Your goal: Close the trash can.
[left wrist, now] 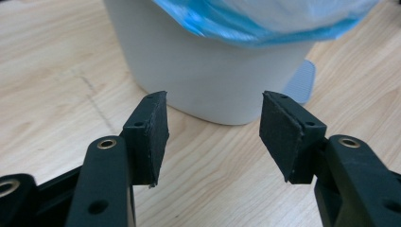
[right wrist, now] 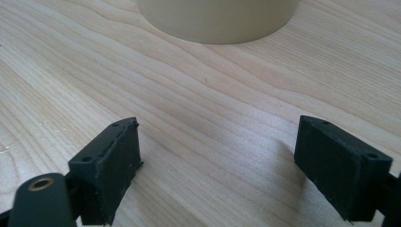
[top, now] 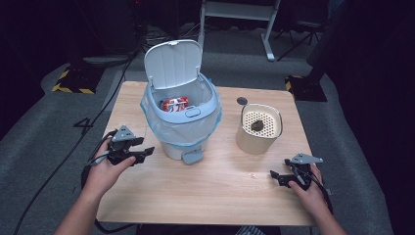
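Note:
A white pedal bin with a blue liner stands on the wooden table, its lid raised. A red can lies inside it. My left gripper is held left of the bin, jaws pointing at it, open with nothing between them. The left gripper view looks between those jaws at the bin's white wall, the liner and the grey pedal. My right gripper rests low near the front right, open and empty, facing a beige container.
The beige container has a perforated top with a dark lump on it. A small dark disc lies behind it. The bin's pedal sticks out toward me. Beyond the table are grey floor, cables and a white frame.

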`<move>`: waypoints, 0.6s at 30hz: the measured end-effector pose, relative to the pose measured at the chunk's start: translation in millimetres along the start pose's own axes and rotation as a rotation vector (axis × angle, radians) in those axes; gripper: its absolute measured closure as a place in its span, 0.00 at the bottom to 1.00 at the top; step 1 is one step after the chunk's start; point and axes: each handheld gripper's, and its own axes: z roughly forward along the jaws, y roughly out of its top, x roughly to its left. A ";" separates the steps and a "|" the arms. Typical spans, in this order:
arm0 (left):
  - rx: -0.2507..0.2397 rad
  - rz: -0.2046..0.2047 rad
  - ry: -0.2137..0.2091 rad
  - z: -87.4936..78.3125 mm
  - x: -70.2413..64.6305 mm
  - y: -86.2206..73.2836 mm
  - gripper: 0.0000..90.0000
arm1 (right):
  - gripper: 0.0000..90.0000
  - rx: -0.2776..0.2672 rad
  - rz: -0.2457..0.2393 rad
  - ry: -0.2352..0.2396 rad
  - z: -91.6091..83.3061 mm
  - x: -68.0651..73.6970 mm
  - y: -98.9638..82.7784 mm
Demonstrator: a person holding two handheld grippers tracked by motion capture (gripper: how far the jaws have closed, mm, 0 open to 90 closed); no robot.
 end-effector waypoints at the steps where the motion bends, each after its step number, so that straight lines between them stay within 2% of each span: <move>1: -0.005 -0.003 -0.014 -2.5 1.3 2.7 0.47 | 0.17 0.000 0.001 0.001 0.1 0.0 0.1; 3: -0.025 -0.014 -0.031 -7.7 3.9 8.3 0.47 | 0.17 0.001 0.001 -0.001 0.4 0.2 0.2; 9: -0.074 -0.015 -0.047 -23.7 10.5 29.7 0.47 | 0.17 0.000 0.002 -0.001 0.5 0.3 0.2; 11: -0.083 -0.009 -0.053 -29.7 13.4 38.5 0.49 | 0.17 0.000 0.002 -0.001 0.5 0.2 0.2; 14: -0.132 -0.009 -0.079 -37.6 16.9 52.7 0.49 | 0.17 0.000 0.002 -0.001 0.5 0.2 0.2; 18: -0.172 0.008 -0.096 -46.1 21.3 69.3 0.50 | 0.16 0.000 0.002 -0.001 0.5 0.3 0.2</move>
